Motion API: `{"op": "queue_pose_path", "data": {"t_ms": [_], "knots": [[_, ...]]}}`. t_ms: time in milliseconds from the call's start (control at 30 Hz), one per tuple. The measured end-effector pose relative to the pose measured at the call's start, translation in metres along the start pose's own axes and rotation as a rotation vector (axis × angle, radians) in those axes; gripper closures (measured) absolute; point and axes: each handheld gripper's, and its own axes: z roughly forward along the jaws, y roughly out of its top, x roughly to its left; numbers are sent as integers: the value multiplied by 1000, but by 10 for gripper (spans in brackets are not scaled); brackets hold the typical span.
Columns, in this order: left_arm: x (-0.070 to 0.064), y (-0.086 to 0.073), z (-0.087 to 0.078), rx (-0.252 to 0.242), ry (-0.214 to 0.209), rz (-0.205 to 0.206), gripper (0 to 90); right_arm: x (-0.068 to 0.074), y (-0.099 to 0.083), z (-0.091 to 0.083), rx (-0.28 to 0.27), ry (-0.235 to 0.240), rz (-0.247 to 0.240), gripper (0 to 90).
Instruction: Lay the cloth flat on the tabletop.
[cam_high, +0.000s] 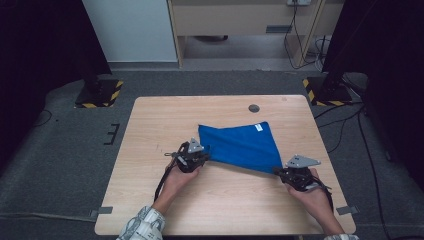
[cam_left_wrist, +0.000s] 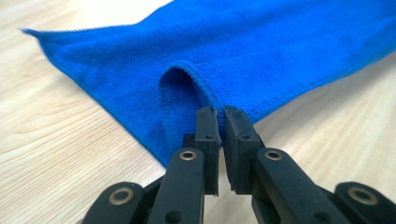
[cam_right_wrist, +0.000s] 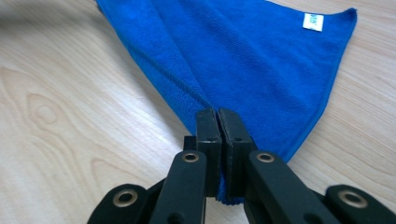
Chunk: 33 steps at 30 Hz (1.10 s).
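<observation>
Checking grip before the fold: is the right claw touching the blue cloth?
Touching. The right gripper view shows the right claw shut on the blue cloth corner.

Your cloth lies on the tabletop, right of its middle. Your left tongs sit at the cloth's near left corner, with the hem pinched between the jaws and a loop of edge standing up just ahead of them. Your right tongs are at the near right corner, clamped on it, nearer to you than the left pair. The cloth's tag lies at the far corner. A round cable port sits behind the cloth, near the tabletop's far edge.
</observation>
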Motion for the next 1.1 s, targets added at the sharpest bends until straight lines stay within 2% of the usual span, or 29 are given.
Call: {"op": "queue_pose_path", "data": {"t_ms": [100, 233, 367, 467, 533, 800, 967, 1100], "knots": [[1, -1, -17, -16, -5, -23, 841, 6, 1, -2, -4, 14, -10, 879], [1, -10, -33, -4, -10, -24, 843, 18, 3, -4, 2, 35, -29, 879], [-1, -18, -42, 15, -16, -20, 843, 26, 2, -5, 10, 51, -52, 879], [-11, -30, -51, 51, -35, -22, 842, 34, -1, -6, 33, 59, -72, 878], [-19, -34, -54, 72, -44, -8, 841, 35, -3, -7, 44, 59, -78, 878], [-38, -44, -66, 88, -111, -47, 841, 37, -13, -15, 70, 53, -104, 875], [-50, -43, -65, 106, -128, -41, 840, 32, -17, -20, 72, 30, -95, 872], [-58, -44, -69, 106, -138, -38, 832, 30, -20, -27, 67, 29, -85, 855]]}}
